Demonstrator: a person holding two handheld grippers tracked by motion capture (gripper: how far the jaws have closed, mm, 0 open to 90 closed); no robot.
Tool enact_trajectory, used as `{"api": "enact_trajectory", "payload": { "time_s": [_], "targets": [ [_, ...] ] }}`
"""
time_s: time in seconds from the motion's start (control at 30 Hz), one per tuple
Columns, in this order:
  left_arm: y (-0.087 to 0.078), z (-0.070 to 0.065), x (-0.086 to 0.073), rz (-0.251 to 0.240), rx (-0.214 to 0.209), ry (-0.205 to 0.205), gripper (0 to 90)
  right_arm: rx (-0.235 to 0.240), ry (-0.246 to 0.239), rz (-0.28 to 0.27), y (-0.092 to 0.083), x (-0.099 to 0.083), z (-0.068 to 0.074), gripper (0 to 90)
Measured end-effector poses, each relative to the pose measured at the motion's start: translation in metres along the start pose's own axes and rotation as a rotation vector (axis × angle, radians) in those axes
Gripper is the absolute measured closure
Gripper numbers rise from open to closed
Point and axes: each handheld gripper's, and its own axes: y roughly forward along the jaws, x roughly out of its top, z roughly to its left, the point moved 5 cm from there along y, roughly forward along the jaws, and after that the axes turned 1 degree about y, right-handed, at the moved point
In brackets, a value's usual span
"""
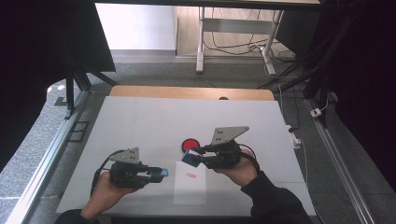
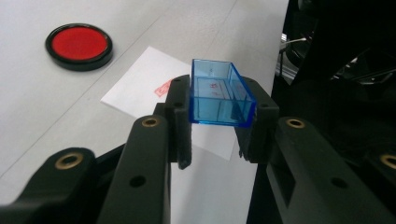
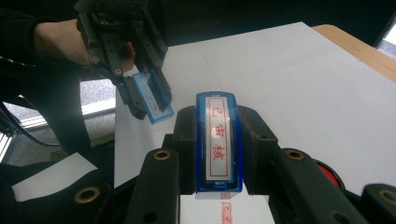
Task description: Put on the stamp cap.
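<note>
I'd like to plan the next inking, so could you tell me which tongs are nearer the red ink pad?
Right. The right tongs sit just beside the ink pad; the left tongs are farther off, across the paper.

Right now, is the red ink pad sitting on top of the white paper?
No, the red ink pad sits on the bare table, apart from the white paper.

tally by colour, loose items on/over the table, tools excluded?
Blue: 2 – stamp in the right tool, clear cap in the left tool
Red and black: 1 – round ink pad
White: 1 – paper slip bearing a red stamp print
Total: 4
</note>
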Motion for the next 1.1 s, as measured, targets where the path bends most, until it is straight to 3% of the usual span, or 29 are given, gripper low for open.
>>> {"api": "enact_trajectory", "payload": {
  "time_s": [0.67,1.1],
  "targets": [
    [0.035,0.006,0.033,0.013,-0.142,0.084,68.4,0.031,-0.011,-0.031,-0.007,0.004,0.004,71.3],
    [0.047,0.008,0.043,0.0,-0.213,0.153,68.6,0.091,-0.011,-0.043,-0.005,0.004,0.009,71.3]
  ]
}}
